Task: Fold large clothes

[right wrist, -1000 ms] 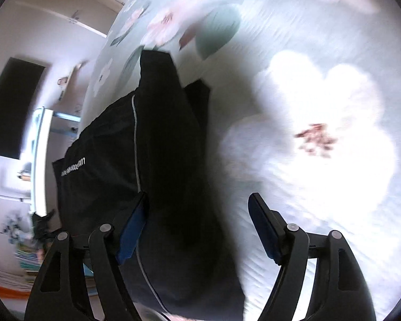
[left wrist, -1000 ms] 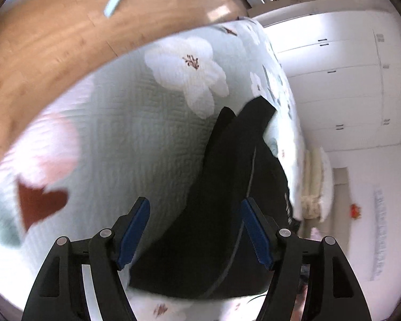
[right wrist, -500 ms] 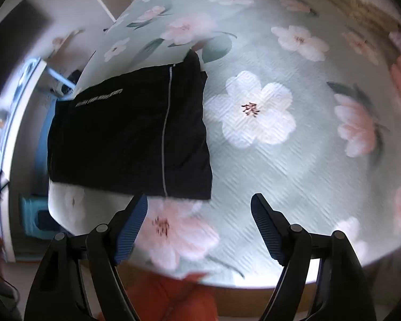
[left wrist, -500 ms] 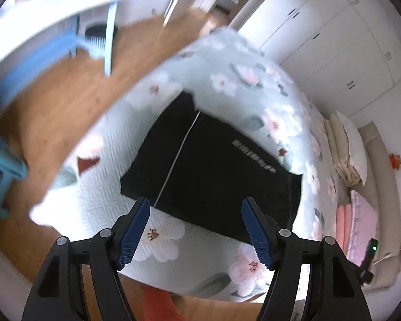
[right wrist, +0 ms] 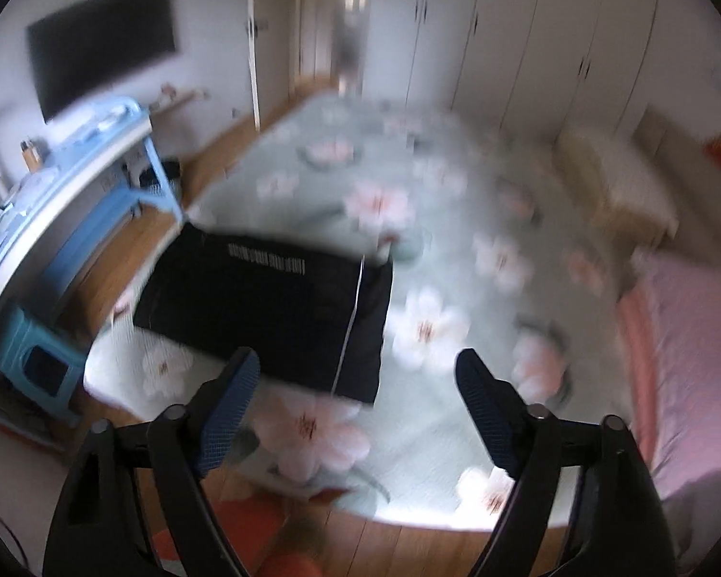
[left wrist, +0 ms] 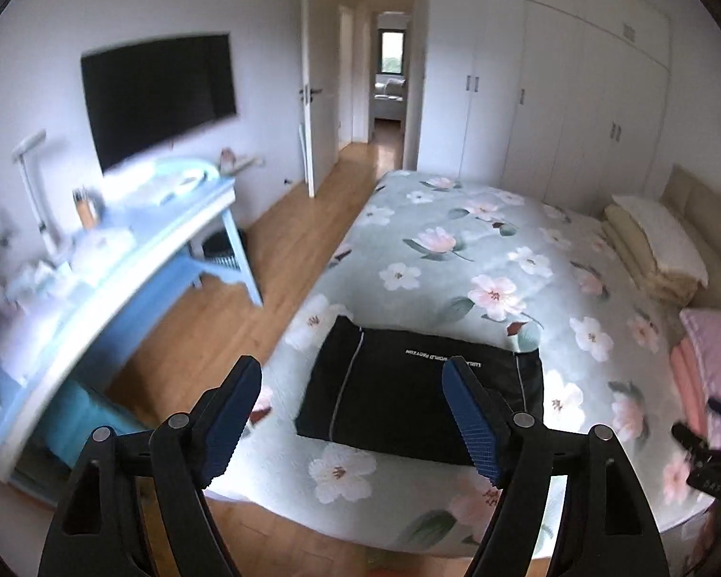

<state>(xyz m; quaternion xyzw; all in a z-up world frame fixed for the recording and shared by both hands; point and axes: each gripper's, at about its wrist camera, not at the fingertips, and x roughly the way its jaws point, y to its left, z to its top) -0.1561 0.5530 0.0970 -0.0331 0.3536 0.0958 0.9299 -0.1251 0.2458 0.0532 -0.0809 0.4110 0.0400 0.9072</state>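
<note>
1. Bedroom background: a bed (left wrist: 480, 259) under a floral quilt filled most of both views.
2. Near the bed's front edge, toward its left corner, lay the black garment (left wrist: 423, 394), a flat, neat rectangle.
3. Both the left gripper (left wrist: 351, 418) and right gripper (right wrist: 355, 413) were wide apart, empty, well above it.
4. Folding looked finished; next likely meant a check or another garment.

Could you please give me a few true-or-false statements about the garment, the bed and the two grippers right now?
1. The black garment lies folded on the bed. True.
2. The left gripper grips the garment. False: it is open and holds nothing.
3. The right gripper is open. True.
4. The garment lies by the pillows. False: it lies near the bed's foot corner, by the desk.
</note>
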